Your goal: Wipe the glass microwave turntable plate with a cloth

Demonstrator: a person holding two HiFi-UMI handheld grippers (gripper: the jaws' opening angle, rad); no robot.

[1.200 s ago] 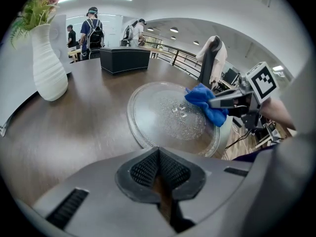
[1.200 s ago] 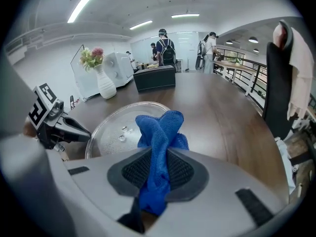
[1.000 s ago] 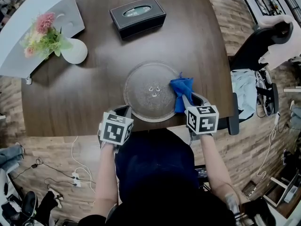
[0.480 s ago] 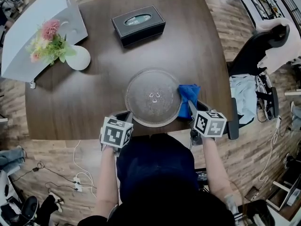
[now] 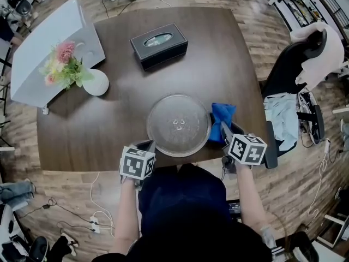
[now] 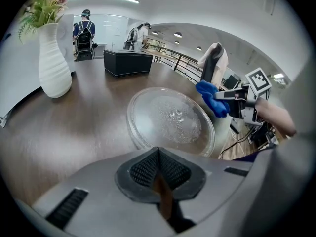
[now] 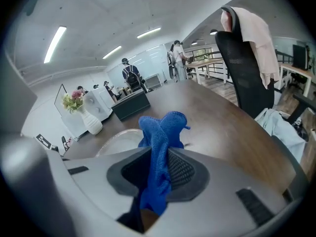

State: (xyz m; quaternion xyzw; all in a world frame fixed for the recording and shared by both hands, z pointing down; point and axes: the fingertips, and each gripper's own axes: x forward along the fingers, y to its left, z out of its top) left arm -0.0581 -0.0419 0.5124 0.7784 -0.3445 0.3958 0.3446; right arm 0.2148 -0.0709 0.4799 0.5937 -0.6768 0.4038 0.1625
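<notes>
From the head view, the plate (image 5: 179, 125) lies flat at the middle of the tabletop's (image 5: 109, 124) near edge, its rim reaching almost to that edge. The left gripper (image 5: 146, 144) hovers just off the plate's near-left rim. The right gripper (image 5: 225, 129) holds the blue cloth (image 5: 222, 118) at the plate's right rim; we cannot tell whether the cloth touches the glass.

In the left gripper view, the left gripper's (image 6: 158, 154) jaws are pressed together with nothing between them. The plate (image 6: 170, 120) sits just ahead of them, apart from the tips. The cloth (image 6: 211, 95) hangs over its far right rim.

In the right gripper view, the jaws of the right gripper (image 7: 159, 169) are clamped on the cloth (image 7: 160, 137), which bunches up past the tips. The plate (image 7: 118, 141) shows below and to the left.

We judge the plate stiff, fairly heavy, smooth and breakable. So close to the edge, it may slide under the wiping. We would steady it at the near-left rim, pressing down rather than pinching hard. The cloth is soft and limp, so a firm grip near its middle suits it.
</notes>
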